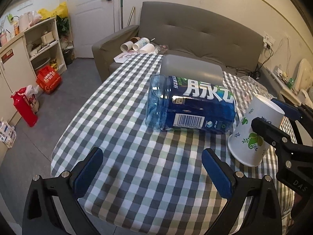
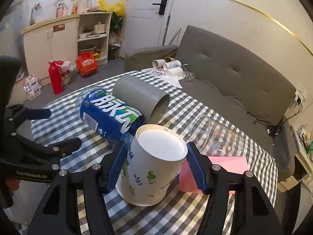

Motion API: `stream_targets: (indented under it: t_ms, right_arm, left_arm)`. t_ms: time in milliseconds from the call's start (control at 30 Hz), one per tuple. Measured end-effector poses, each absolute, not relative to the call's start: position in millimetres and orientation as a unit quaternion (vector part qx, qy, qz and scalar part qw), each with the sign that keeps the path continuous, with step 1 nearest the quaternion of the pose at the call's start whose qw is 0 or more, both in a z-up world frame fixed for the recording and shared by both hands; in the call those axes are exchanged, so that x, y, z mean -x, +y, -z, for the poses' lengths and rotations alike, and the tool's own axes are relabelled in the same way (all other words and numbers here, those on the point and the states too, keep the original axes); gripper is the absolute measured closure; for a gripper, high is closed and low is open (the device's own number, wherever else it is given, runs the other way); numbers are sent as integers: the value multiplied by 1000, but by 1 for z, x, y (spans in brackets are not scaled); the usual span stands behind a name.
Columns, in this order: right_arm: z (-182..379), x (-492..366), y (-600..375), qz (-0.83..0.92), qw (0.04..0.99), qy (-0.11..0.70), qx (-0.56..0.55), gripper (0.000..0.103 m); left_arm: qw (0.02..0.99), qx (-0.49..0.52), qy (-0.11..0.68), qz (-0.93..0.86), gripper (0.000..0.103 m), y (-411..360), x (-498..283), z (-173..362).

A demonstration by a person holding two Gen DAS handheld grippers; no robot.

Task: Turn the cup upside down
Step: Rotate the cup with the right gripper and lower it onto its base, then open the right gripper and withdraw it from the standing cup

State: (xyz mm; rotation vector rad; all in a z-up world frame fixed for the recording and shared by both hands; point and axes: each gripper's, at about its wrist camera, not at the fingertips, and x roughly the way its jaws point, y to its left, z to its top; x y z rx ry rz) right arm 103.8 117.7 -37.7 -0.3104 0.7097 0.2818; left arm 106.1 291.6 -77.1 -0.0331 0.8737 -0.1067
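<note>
Left wrist view, tools: our left gripper (image 1: 152, 174) hung over the checked table (image 1: 121, 105) with its 2 blue pads wide apart and nothing between them. Our right gripper (image 1: 273, 115) came in from the right edge.

Left wrist view, cup: the paper cup (image 1: 252, 133) sat in the right gripper's grasp, tilted, base up and mouth down toward the cloth. We could not tell whether the rim touched the table.

Left wrist view, neighbours: a blue bottle (image 1: 191, 105) lay on its side just beside the cup, with a grey cup (image 1: 191, 69) lying behind it.

Right wrist view, grip: the right gripper (image 2: 154, 164) had both pads pressed on the paper cup (image 2: 150, 168), 1 on each side near the base.

Right wrist view, cup: its flat white base faced us and its mouth pointed down at the table (image 2: 195, 211).

Step in hand: we judged the turn nearly finished. We should level the rim, lower it flat on bare cloth, then release gently, keeping clear of the blue bottle (image 2: 109, 113).

Only in the right view: a clear glass (image 2: 217, 137) on its side, a pink paper (image 2: 227, 162) under it, and the grey cup's (image 2: 140, 99) open mouth.

Only in the left view: the left gripper's open jaws.
</note>
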Motion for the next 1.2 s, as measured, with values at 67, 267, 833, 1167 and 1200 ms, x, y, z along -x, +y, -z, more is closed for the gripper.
stream_targets:
  t_ms: [67, 267, 833, 1167, 1200]
  right_arm:
    - [39, -101, 118, -138, 915, 345, 155, 41]
    - [42, -92, 116, -151, 911, 356, 147, 43]
    - [23, -69, 109, -151, 912, 365, 111, 24]
    - [-50, -14, 74, -104, 944, 308, 56, 14]
    - [-55, -8, 70, -100, 947, 300, 52, 12]
  left_arm:
    - [904, 16, 424, 51, 0, 291, -106, 77]
    - [905, 25, 423, 47, 0, 297, -105, 76]
    - [915, 21, 399, 53, 0, 303, -82, 40]
    - [961, 16, 266, 76, 0, 290, -23, -32]
    - [964, 12, 253, 77, 0, 288, -17, -34]
